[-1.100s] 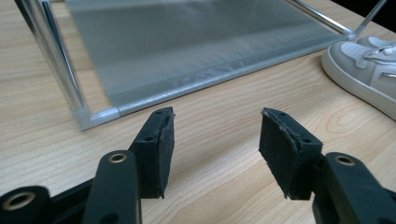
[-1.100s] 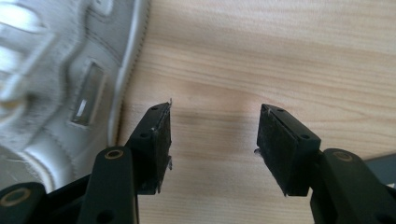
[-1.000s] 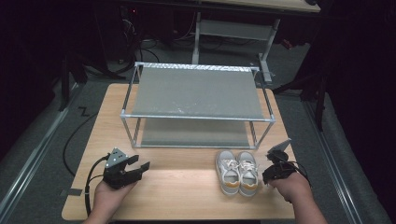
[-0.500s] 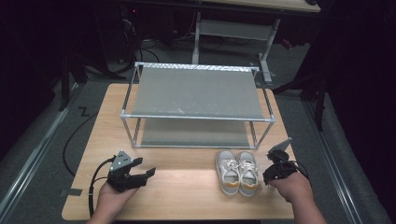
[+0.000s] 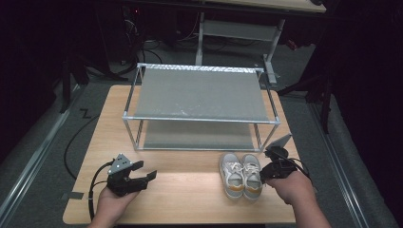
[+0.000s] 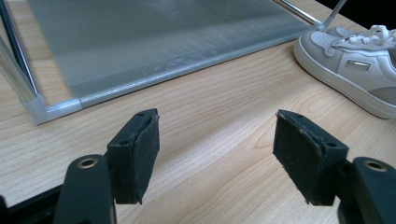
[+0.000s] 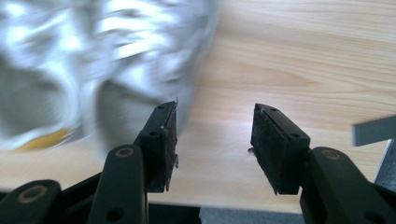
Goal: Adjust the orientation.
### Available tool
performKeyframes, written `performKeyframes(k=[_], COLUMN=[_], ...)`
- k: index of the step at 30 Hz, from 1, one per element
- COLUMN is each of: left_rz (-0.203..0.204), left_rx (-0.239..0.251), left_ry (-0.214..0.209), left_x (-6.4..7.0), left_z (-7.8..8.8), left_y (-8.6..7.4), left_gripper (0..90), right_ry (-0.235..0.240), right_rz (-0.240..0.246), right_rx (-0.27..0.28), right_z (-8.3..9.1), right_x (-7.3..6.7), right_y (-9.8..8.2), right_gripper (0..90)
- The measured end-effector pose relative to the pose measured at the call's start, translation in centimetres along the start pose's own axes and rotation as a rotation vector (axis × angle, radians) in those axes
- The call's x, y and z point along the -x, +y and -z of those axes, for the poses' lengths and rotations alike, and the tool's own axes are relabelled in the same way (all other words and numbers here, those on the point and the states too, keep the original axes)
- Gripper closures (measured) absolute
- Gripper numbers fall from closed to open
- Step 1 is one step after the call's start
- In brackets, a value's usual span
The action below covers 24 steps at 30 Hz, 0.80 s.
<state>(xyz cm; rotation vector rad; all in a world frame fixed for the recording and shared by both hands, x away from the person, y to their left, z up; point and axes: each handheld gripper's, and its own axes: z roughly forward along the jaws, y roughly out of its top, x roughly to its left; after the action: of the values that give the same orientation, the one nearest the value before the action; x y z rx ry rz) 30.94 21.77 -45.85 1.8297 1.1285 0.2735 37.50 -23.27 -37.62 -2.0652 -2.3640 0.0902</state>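
A pair of white sneakers (image 5: 241, 174) with yellowish heels stands side by side on the wooden table, in front of the rack's right end. One sneaker (image 6: 355, 65) lies to the right in the left gripper view; a blurred shoe (image 7: 88, 70) lies at the left of the right gripper view. My left gripper (image 5: 142, 175) sits open at the front left, pointing right toward the shoes with bare table between its pads. My right gripper (image 5: 266, 167) is open just right of the sneakers, its left pad (image 7: 164, 140) close beside the shoe's side, with only bare wood between the pads.
A two-tier metal shoe rack (image 5: 199, 95) with grey shelves stands across the middle of the table (image 5: 190, 190); its lower shelf (image 6: 140, 42) is close ahead of the left gripper. Dark floor, cables and a desk frame surround the table.
My left gripper has shifted a little right and forward toward the table's middle, still open. The right gripper stays beside the sneakers.
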Motion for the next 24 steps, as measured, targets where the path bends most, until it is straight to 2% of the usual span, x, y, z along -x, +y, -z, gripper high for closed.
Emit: performKeyframes(k=[2,4,6,10,12,16,20,22,24], left_rz=[-0.003,0.009,0.009,0.004,0.003,-0.001,-0.006,0.000,0.006], left_rx=[-0.007,-0.005,-0.003,-0.005,-0.008,-0.013,0.000,0.003,0.003], left_ry=[0.012,0.012,0.012,0.008,0.009,0.003,0.012,0.016,0.020], left_x=[-0.1,-0.2,-0.2,-0.3,-0.4,-0.3,-0.5,-0.7,-1.0], left_z=[-0.2,-0.1,-0.1,0.1,0.0,-0.1,0.2,0.3,0.3], left_y=[0.1,0.1,0.1,0.1,0.1,0.1,0.2,0.2,0.2], left_gripper=[31.9,31.8,31.8,32.9,33.1,33.3,33.6,33.7,33.7], right_ry=[0.006,0.015,0.019,0.024,0.023,0.027,0.034,0.009,0.013], right_rz=[0.010,0.023,0.027,0.037,0.046,0.064,0.032,0.023,0.005], right_rx=[-0.004,-0.005,-0.005,-0.008,-0.010,-0.040,-0.040,-0.039,-0.050], right_z=[0.1,0.7,0.8,1.4,1.4,0.5,-0.6,-1.3,-2.0], right_x=[-0.4,-2.1,-2.4,-4.0,-4.7,-5.9,-6.2,-6.2,-6.3], right_y=[0.1,0.5,0.7,1.2,1.4,1.6,1.6,1.6,1.5], right_gripper=[50.8,51.8,51.6,51.2,48.3,47.6,48.4,49.4,52.4])
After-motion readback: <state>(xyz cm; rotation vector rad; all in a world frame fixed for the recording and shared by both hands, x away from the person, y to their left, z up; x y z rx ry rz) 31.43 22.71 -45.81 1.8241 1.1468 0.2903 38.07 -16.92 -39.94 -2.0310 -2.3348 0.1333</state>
